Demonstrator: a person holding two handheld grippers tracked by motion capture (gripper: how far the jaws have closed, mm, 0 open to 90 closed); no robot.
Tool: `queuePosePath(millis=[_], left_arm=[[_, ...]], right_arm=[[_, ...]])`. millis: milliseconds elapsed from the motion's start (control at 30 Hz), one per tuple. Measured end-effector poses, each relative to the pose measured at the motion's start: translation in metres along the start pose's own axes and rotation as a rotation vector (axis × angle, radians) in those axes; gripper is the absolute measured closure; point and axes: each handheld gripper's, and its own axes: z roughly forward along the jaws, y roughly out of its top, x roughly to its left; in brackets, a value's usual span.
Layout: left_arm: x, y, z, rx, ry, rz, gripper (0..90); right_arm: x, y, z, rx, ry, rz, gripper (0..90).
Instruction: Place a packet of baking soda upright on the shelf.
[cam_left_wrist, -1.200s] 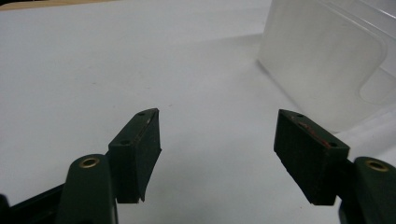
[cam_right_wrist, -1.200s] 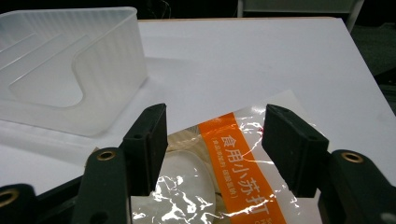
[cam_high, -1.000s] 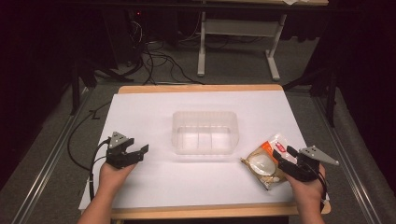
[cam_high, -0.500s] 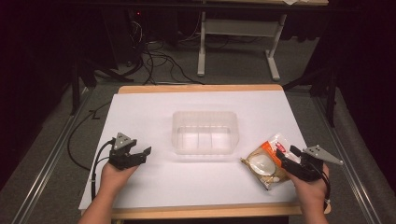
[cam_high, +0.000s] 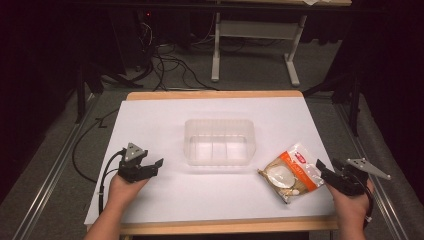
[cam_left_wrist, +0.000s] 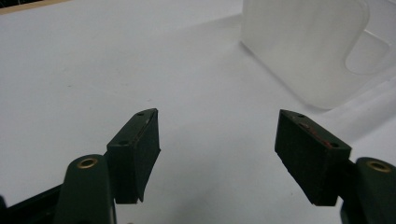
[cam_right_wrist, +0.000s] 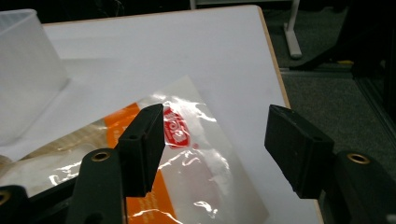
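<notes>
A clear, empty plastic container (cam_high: 220, 142) stands in the middle of the white table. A snack bag (cam_high: 290, 172), clear film with orange print and a red label, lies flat to its right near the front. My right gripper (cam_high: 324, 171) is open at the bag's right end; in the right gripper view the right gripper (cam_right_wrist: 215, 135) holds its jaws wide just above the bag (cam_right_wrist: 187, 154), not gripping it. My left gripper (cam_high: 156, 165) is open at the front left, low over bare table. In the left gripper view the left gripper (cam_left_wrist: 217, 140) holds nothing, and the container (cam_left_wrist: 308, 46) stands ahead to the right.
The table's wooden right edge (cam_right_wrist: 271, 60) runs close beside the bag, with grey floor beyond. The container's wall (cam_right_wrist: 23, 70) rises left of the bag. Behind the table are a desk frame (cam_high: 250, 45) and cables (cam_high: 160, 65) on the floor.
My right gripper has drawn back slightly to the right, toward the bag's end. The left gripper has sunk a little toward the front. Both stay open.
</notes>
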Motion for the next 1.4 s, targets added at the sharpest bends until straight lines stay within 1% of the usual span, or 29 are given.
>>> queuePosePath(millis=[100,133,167,200,233,267,367,400,500,533,633,767,900,933,967,1000,1033,1067,1100,1133,1167,1200,1233,1300,1367,1400], left_arm=[[0.0,0.0,0.001,0.008,-0.002,0.006,31.2],[0.0,0.0,0.001,0.008,-0.002,0.006,31.2],[-0.001,0.0,0.001,0.009,-0.002,0.009,31.2],[-0.001,0.0,0.001,0.009,-0.001,0.01,31.2],[-0.001,0.0,0.001,0.011,0.005,0.017,31.2],[-0.001,0.0,0.001,0.01,0.005,0.015,31.2],[-0.001,0.0,0.0,0.011,0.004,0.009,31.2],[-0.001,-0.001,0.0,0.011,0.004,0.01,31.2],[-0.002,-0.001,0.0,0.013,0.003,0.012,31.2],[-0.002,-0.001,0.0,0.017,0.002,0.019,31.2],[-0.004,-0.001,0.0,0.018,0.002,0.023,31.2],[-0.004,-0.001,0.001,0.018,0.002,0.024,31.1],[-0.004,-0.001,-0.001,0.013,0.002,0.03,31.2],[-0.004,-0.001,-0.001,0.011,0.001,0.03,31.2],[-0.004,-0.001,-0.001,0.011,0.001,0.03,31.2],[-0.004,-0.001,-0.001,0.012,0.001,0.032,31.2],[-0.005,-0.001,-0.001,0.01,0.001,0.03,31.2],[-0.005,-0.001,-0.001,0.01,0.001,0.03,31.2],[-0.005,-0.001,-0.001,0.011,0.001,0.03,31.2],[-0.005,-0.001,-0.001,0.011,0.001,0.031,31.2],[-0.005,-0.001,-0.001,0.01,0.001,0.032,31.2],[-0.005,-0.001,-0.001,0.01,0.001,0.032,31.2],[-0.005,-0.001,-0.001,0.01,0.003,0.033,31.2],[-0.005,-0.001,-0.001,0.01,0.001,0.032,31.2],[-0.005,-0.001,-0.001,0.011,0.002,0.032,31.2],[-0.005,-0.001,-0.001,0.011,0.002,0.032,31.2]], right_arm=[[-0.009,-0.005,0.002,0.025,-0.008,0.035,39.8],[-0.009,-0.005,0.002,0.025,-0.008,0.035,39.8],[-0.016,-0.011,0.005,0.051,-0.011,0.064,42.1],[-0.016,-0.011,0.005,0.051,-0.011,0.064,42.1],[-0.02,-0.015,0.008,0.074,-0.014,0.086,44.5],[-0.023,-0.018,0.01,0.09,-0.013,0.098,45.7],[-0.029,-0.025,0.015,0.127,0.0,0.137,48.0],[-0.03,-0.027,0.016,0.139,0.011,0.158,49.9],[-0.03,-0.031,0.018,0.16,0.024,0.177,53.4],[-0.031,-0.032,0.019,0.16,0.03,0.171,54.7],[-0.031,-0.033,0.02,0.171,0.047,0.18,57.1],[-0.03,-0.033,0.021,0.172,0.055,0.178,57.7],[-0.021,-0.031,0.024,0.192,0.071,0.15,58.0],[-0.018,-0.031,0.025,0.195,0.069,0.137,58.1],[-0.018,-0.031,0.025,0.195,0.069,0.137,58.1],[-0.016,-0.03,0.025,0.204,0.066,0.128,58.1],[-0.011,-0.029,0.026,0.212,0.045,0.108,59.7],[-0.011,-0.029,0.026,0.212,0.045,0.108,59.7],[-0.01,-0.028,0.026,0.219,0.038,0.111,61.5],[-0.009,-0.028,0.026,0.223,0.036,0.108,66.4],[-0.009,-0.026,0.023,0.207,0.025,0.093,80.1],[-0.009,-0.026,0.023,0.207,0.025,0.093,80.1],[-0.01,-0.024,0.02,0.188,0.04,0.108,87.6],[-0.009,-0.02,0.016,0.164,0.05,0.096,90.0],[-0.003,-0.012,0.009,0.113,0.065,0.066,90.0],[-0.003,-0.012,0.009,0.113,0.065,0.066,90.0]])
